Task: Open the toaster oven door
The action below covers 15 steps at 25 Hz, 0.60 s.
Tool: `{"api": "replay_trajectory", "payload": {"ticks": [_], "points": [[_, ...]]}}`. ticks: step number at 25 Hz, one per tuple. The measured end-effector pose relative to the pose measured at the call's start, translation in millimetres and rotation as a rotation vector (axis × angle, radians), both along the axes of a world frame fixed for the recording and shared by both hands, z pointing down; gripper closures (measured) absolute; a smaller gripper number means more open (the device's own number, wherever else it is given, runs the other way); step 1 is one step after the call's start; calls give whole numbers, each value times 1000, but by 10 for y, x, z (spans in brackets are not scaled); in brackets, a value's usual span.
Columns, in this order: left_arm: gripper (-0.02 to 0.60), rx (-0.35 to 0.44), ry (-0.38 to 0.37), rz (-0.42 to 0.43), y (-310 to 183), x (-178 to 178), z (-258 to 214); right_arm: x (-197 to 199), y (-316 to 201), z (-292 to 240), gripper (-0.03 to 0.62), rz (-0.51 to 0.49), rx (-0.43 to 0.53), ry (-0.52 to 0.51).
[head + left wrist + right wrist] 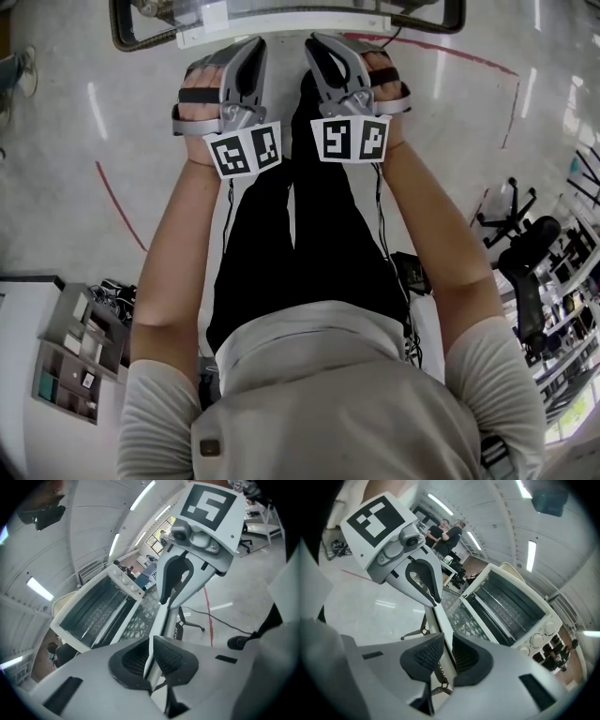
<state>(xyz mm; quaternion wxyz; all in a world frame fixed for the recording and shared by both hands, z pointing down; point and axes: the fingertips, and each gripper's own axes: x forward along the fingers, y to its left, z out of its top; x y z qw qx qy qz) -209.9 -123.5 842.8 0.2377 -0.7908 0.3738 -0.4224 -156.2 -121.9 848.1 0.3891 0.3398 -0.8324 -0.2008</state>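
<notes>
The white toaster oven (91, 613) (508, 604) stands with its door folded down and its cavity showing. The door's white handle bar (281, 28) (161, 620) (440, 620) runs along the door's front edge. My left gripper (246, 52) (151, 660) is shut on that bar, which shows as a thin white strip between the dark pads. Right beside it, my right gripper (323, 47) (447, 656) also grips the bar between its pads. Each gripper view shows the other gripper close alongside. The patterned door glass (140, 620) (461, 616) lies between the bar and the cavity.
The oven's knobs (126, 581) (534, 641) sit beside the cavity. People stand in the background (447, 531). An office chair (511, 220) is at the right, grey shelves (75, 347) at the left. A red tape line (117, 206) marks the floor.
</notes>
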Motion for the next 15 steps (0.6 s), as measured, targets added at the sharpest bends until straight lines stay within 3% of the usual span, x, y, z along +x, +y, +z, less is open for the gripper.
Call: {"api": "replay_trajectory", "payload": {"ticks": [5, 9, 15], "points": [[562, 1, 157, -81, -92, -12, -845, 118, -109, -766, 560, 127, -107, -193], [565, 16, 307, -130, -19, -95, -1751, 31, -6, -1572, 576, 110, -138, -284], [566, -57, 516, -144, 310, -130, -2812, -7, 310, -2608, 576, 113, -169, -391]]}}
